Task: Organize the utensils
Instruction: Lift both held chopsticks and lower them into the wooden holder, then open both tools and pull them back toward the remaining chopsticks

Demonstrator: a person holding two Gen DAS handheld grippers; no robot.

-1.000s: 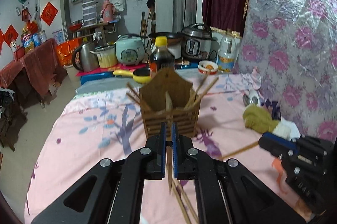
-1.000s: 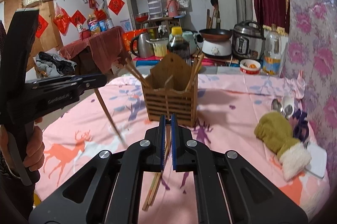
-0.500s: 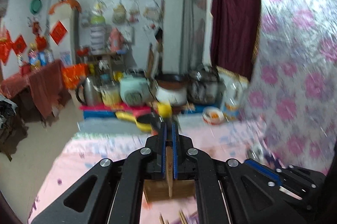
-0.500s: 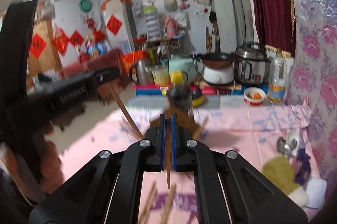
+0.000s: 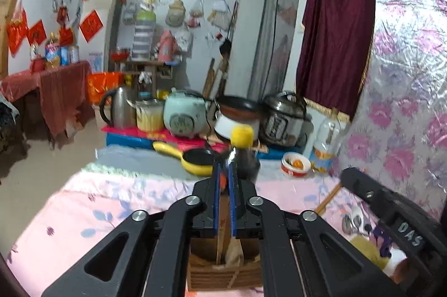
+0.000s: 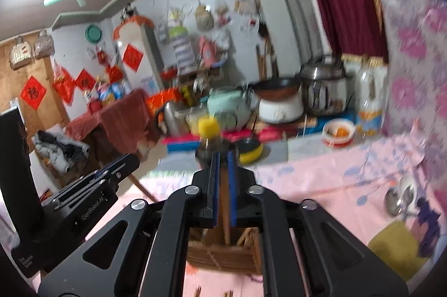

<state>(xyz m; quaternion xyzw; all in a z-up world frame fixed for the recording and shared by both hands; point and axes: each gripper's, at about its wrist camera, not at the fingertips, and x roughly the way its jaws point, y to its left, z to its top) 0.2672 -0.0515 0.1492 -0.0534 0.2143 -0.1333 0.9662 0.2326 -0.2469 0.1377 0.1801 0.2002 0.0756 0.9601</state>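
My left gripper [image 5: 225, 179] is shut on a wooden chopstick [image 5: 221, 238] that hangs down into the slatted wooden utensil holder [image 5: 223, 273] right below it. My right gripper [image 6: 222, 165] is shut on another chopstick [image 6: 225, 227], whose lower end reaches into the same holder [image 6: 223, 255]. Both grippers are raised above the holder and side by side. The right gripper shows at the right of the left wrist view [image 5: 391, 216], its chopstick [image 5: 328, 199] sticking out. The left gripper shows at the left of the right wrist view [image 6: 92, 193].
The table has a pink flowered cloth [image 5: 83, 213]. A dark sauce bottle with a yellow cap [image 5: 242, 149] stands just behind the holder. Spoons [image 6: 396, 199] and a green mitt [image 6: 396, 246] lie at the right. Loose chopsticks [image 6: 212, 292] lie at the near edge. Cookers [image 5: 282, 121] line the back.
Both grippers have lifted and come forward over the holder, each with its chopstick. The holder has dropped from the middle of both views to the bottom, under the jaws.
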